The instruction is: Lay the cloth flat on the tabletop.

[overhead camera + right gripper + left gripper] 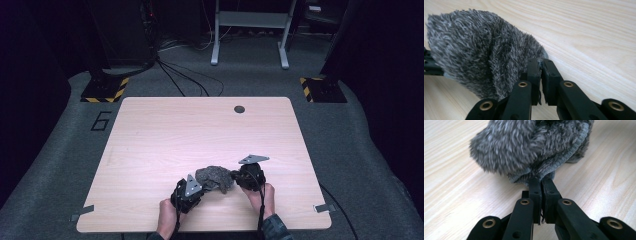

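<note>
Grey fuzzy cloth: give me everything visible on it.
The grey fuzzy cloth is a bunched, shaggy grey pile fabric with a flat stitched hem along its edge. It sits crumpled in a mound on the wooden table, near the person's edge. The left hand-held gripper is shut on its hem at one side; the right hand-held gripper is shut on its edge at the other. Its full shape cannot be told while bunched.

Grey metal frame [250,25], cables [185,75], two striped bases [105,90], floor mark "6" [101,121].
</note>
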Demonstrator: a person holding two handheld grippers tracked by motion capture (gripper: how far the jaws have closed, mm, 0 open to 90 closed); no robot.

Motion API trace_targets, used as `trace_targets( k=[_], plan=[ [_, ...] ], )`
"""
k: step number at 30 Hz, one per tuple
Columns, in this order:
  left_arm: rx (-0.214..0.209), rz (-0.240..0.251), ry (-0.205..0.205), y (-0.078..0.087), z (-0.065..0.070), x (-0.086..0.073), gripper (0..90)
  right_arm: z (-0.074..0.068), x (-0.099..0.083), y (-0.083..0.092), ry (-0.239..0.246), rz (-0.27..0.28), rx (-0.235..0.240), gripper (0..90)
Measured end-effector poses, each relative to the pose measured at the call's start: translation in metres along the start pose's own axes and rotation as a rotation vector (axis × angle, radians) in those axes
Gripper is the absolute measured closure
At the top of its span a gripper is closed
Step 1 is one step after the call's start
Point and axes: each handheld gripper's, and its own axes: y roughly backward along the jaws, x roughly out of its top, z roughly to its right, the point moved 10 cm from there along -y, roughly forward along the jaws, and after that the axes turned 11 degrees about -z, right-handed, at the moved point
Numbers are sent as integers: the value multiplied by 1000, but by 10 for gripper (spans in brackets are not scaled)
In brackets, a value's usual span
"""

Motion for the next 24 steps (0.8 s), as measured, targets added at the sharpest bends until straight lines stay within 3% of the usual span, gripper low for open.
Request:
trace_targets(
  k=[10, 24],
  plan=[
    [33, 24, 54, 19, -25, -8, 873, 17, 0, 18, -32, 39, -43, 860],
    [45, 4, 98, 32, -50, -26, 875, 37, 0, 39, -58, 75, -92, 864]
  ],
)
